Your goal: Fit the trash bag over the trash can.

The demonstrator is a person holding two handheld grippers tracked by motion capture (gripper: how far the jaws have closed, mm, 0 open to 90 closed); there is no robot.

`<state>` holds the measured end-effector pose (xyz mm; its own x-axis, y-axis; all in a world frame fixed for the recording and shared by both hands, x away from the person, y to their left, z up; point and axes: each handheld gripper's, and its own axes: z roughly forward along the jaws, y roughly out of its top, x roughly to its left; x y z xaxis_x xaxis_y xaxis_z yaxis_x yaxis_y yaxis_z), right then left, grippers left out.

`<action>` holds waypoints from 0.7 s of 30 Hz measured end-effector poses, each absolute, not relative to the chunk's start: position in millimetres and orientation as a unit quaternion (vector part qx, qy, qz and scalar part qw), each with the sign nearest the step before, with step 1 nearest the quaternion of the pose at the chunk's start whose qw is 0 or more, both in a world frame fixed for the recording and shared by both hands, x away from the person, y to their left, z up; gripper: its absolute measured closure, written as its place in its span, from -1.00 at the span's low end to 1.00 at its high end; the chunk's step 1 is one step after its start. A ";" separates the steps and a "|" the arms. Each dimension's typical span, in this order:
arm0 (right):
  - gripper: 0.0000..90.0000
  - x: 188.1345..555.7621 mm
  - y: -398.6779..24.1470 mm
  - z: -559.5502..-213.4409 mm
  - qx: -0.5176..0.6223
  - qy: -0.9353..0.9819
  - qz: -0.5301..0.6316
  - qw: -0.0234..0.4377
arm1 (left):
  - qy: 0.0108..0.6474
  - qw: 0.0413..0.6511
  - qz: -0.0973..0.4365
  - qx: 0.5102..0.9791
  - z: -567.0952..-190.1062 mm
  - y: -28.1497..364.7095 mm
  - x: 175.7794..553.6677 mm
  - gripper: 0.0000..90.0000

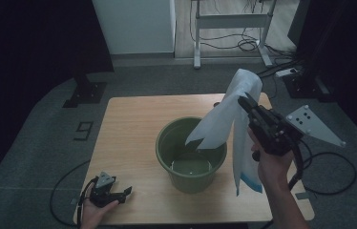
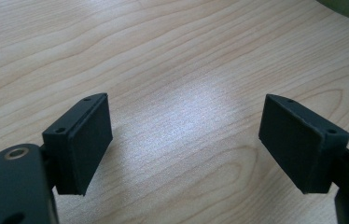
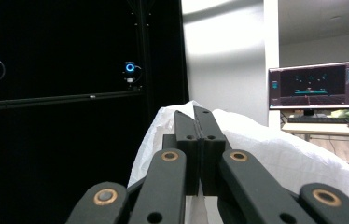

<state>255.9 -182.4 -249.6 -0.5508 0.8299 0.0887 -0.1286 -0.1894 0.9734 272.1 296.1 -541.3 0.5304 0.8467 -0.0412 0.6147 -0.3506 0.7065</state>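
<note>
Landmark: green bucket (image 1: 191,155), standing upright on the wooden table (image 1: 129,129), a little right of the tabletop's middle; a shallow shine shows at its bottom.

Item 1. White plastic bag (image 1: 236,112). It is lifted above and to the right of the bucket. One flap hangs down over the bucket's right rim, its lower corner inside the opening; a longer flap with a blue edge trails down just to the right of the bucket wall. In the right gripper view the bag (image 3: 275,154) bulges on both sides of the jaws.

Item 2. Right gripper (image 1: 246,102). It is held in the person's right hand (image 1: 272,164), to the right of the bucket and higher than its rim. The jaws are pressed together, with a fold of the bag pinched between them near its top. A grey three-cornered plate sits on its body.

Item 3. Left gripper (image 1: 126,192). It is held in the left hand (image 1: 93,210) at the table's near edge, well to the left of the bucket. It lies low on the wood. In the left gripper view the pads (image 2: 88,144) stand wide apart over bare tabletop.
</note>
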 end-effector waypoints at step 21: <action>0.97 254.8 -173.7 -264.3 0.324 0.557 0.683 0.344 | 0.457 0.343 0.167 0.804 -542.3 297.9 272.5 -0.63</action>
<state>254.8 -173.7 -264.3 -0.5537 0.8306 0.0596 -0.1080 -0.1426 0.9839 272.5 297.9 -542.3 0.5269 0.8488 -0.0449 0.6199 -0.3476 0.7035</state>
